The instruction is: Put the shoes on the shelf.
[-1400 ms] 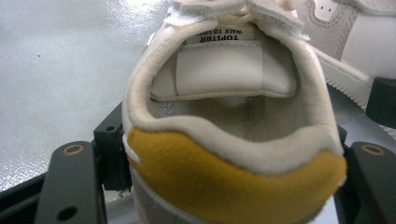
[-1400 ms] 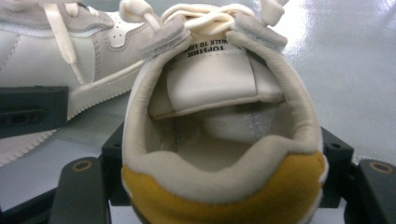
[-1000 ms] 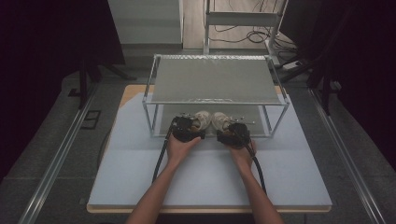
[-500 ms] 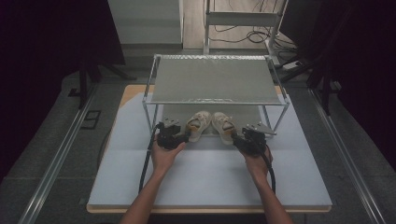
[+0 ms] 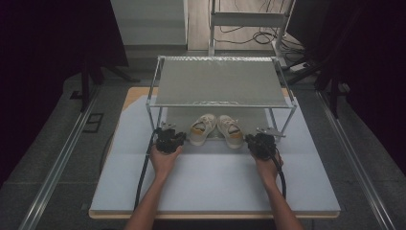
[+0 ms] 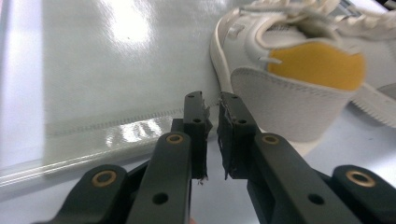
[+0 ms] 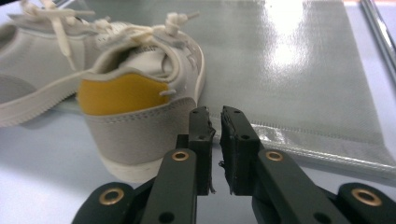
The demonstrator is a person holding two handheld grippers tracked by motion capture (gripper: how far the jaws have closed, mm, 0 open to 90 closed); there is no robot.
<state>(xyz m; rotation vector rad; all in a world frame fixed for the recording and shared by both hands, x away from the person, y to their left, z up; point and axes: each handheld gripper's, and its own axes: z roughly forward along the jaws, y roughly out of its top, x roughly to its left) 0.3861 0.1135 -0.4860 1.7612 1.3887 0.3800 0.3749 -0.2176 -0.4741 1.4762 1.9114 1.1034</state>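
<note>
Both grippers had drawn back and apart from the pair of sneakers since a second ago. We held the left gripper (image 5: 169,139) and right gripper (image 5: 259,142) with fingers nearly pressed together, pinching nothing. Between them, just ahead of the fingertips, the left sneaker (image 5: 203,128) and right sneaker (image 5: 230,130) sat side by side, heels toward us, under the metal shelf rack (image 5: 220,81) on the white table (image 5: 215,187).

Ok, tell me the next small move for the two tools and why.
Probably draw both back toward the person. The shoes sit side by side, toes under the rack, touched by neither tool. The left tool and right tool flank them with jaws nearly closed on nothing, so the placing looks done.
</note>
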